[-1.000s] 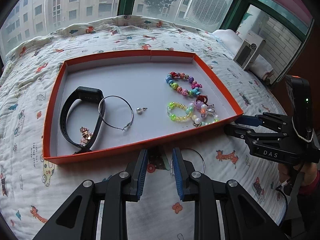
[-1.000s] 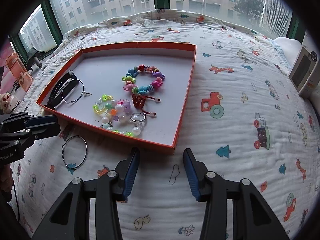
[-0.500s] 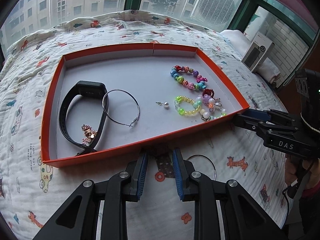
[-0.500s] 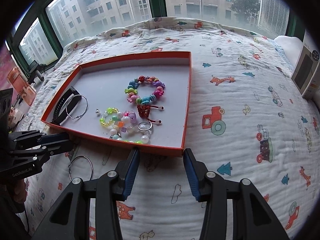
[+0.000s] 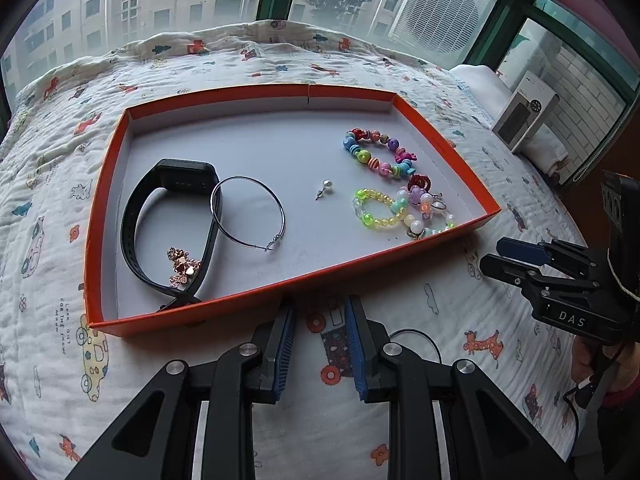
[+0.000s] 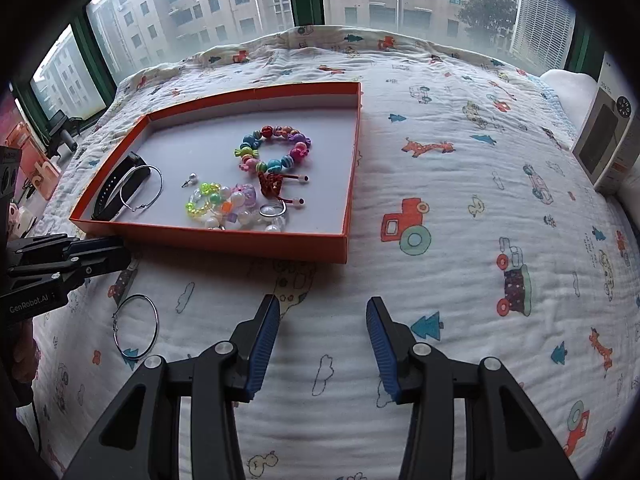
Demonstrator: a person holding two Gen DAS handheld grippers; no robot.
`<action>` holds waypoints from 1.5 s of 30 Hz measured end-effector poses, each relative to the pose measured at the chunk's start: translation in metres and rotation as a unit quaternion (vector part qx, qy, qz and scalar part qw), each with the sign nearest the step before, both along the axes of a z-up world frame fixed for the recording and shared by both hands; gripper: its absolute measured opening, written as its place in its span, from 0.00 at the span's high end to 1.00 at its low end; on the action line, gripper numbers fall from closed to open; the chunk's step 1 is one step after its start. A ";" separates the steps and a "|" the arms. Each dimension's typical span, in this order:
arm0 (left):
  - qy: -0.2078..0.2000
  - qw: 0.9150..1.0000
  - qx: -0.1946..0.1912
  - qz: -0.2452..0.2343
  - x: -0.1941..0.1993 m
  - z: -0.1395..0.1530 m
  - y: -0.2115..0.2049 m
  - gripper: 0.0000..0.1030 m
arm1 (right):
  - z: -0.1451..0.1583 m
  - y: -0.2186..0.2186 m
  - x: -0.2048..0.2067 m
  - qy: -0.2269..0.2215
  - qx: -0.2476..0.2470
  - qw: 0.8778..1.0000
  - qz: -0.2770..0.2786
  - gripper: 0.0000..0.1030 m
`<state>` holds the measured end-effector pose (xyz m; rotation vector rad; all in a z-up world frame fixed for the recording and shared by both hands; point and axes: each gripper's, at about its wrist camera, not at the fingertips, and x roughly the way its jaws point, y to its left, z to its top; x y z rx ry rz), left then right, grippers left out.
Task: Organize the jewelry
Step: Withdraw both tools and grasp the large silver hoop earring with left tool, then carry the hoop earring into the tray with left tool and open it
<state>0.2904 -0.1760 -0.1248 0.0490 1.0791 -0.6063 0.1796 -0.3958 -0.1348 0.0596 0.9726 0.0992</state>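
An orange tray [image 5: 260, 292] [image 6: 240, 240] lies on the bed. In it are a black wristband [image 5: 132, 216], a silver hoop [image 5: 248, 212], a rose-gold charm [image 5: 182, 266], a pearl stud [image 5: 326, 187], two bead bracelets [image 5: 380, 152] [image 5: 376, 210] and a ring [image 6: 273, 210]. A second silver hoop [image 6: 136, 326] lies on the quilt before the tray, partly hidden behind my left fingers [image 5: 416, 340]. My left gripper [image 5: 320, 344] is open and empty above the quilt. My right gripper [image 6: 320, 344] is open and empty, right of that hoop.
A quilt with cartoon prints [image 6: 480, 200] covers the bed. A grey and white box [image 6: 608, 140] [image 5: 524, 116] stands at the right by a pillow. Windows run along the far edge of the bed.
Both grippers drew back from the tray and rose a little. The pearl stud has shifted right in the tray. The loose hoop now lies further right of my left fingers.
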 end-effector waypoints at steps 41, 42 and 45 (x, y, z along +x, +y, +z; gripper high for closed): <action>-0.070 0.989 0.052 -0.115 -0.074 -0.002 -0.044 0.45 | 0.003 0.011 -0.008 -0.002 0.017 1.000 0.017 0.52; -0.074 0.989 0.056 -0.115 -0.075 -0.002 -0.044 0.48 | 0.003 0.011 -0.009 -0.002 0.017 1.000 0.017 0.52; -0.083 0.988 0.063 -0.114 -0.076 -0.003 -0.045 0.52 | 0.004 0.012 -0.010 -0.002 0.016 1.000 0.018 0.52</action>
